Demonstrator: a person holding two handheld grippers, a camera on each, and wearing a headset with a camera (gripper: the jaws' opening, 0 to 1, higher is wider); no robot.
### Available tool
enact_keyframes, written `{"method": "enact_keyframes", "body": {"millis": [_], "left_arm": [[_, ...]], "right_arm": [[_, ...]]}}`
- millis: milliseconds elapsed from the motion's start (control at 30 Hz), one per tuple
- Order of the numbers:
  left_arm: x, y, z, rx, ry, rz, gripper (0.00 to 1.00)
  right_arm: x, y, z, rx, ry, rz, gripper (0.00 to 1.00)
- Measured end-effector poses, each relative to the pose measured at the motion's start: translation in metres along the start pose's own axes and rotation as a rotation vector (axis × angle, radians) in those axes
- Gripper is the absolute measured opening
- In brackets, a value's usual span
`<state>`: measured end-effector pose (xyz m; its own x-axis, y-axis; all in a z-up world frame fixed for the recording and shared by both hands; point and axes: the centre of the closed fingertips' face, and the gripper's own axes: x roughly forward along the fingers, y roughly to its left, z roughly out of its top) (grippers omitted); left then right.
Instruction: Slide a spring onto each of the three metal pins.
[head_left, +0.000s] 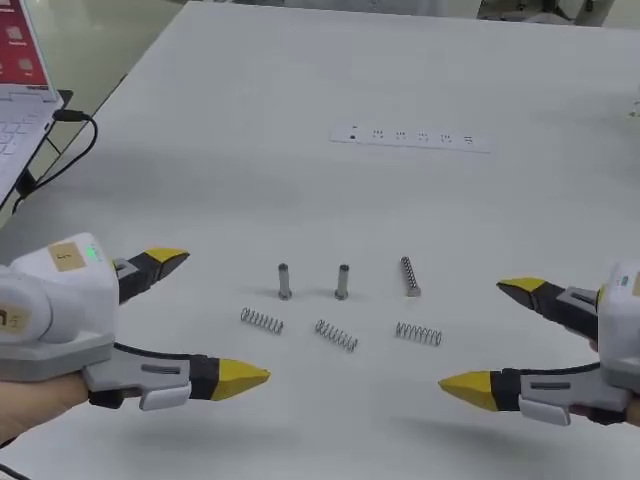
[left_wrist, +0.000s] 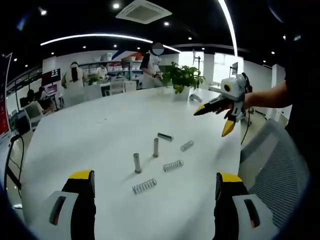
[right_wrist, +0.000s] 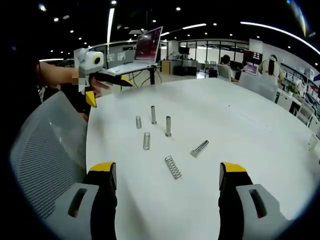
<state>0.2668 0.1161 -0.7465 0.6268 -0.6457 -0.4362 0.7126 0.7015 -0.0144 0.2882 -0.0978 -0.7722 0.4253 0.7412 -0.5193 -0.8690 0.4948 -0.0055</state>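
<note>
On the white table (head_left: 300, 180), two metal pins (head_left: 284, 281) (head_left: 343, 281) stand upright. A third pin (head_left: 409, 276) lies on its side to their right. Three loose springs (head_left: 262, 320) (head_left: 336, 335) (head_left: 418, 334) lie in a row just in front of the pins. My left gripper (head_left: 215, 317) hovers open to the left of the row, holding nothing. Open and holding nothing as well, my right gripper (head_left: 487, 336) hovers on the right side. In the left gripper view the springs (left_wrist: 144, 186) and upright pins (left_wrist: 137, 163) lie ahead between the jaws. The right gripper view shows the lying pin (right_wrist: 199, 148) and the nearest spring (right_wrist: 173, 166).
A laptop (head_left: 20, 100) with a black cable (head_left: 70, 150) sits at the table's left edge. A white power strip (head_left: 410, 138) lies farther back. A grey mesh chair (right_wrist: 45, 150) stands at the near side. People sit and stand in the office behind.
</note>
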Motion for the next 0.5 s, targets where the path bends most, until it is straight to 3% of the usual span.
{"method": "enact_keyframes", "body": {"millis": [500], "left_arm": [[0.0011,-0.0014,-0.004,-0.004,0.007,-0.005,0.98]], "right_arm": [[0.0019,0.0011,-0.0022,0.009,0.009,0.011,0.84]]}}
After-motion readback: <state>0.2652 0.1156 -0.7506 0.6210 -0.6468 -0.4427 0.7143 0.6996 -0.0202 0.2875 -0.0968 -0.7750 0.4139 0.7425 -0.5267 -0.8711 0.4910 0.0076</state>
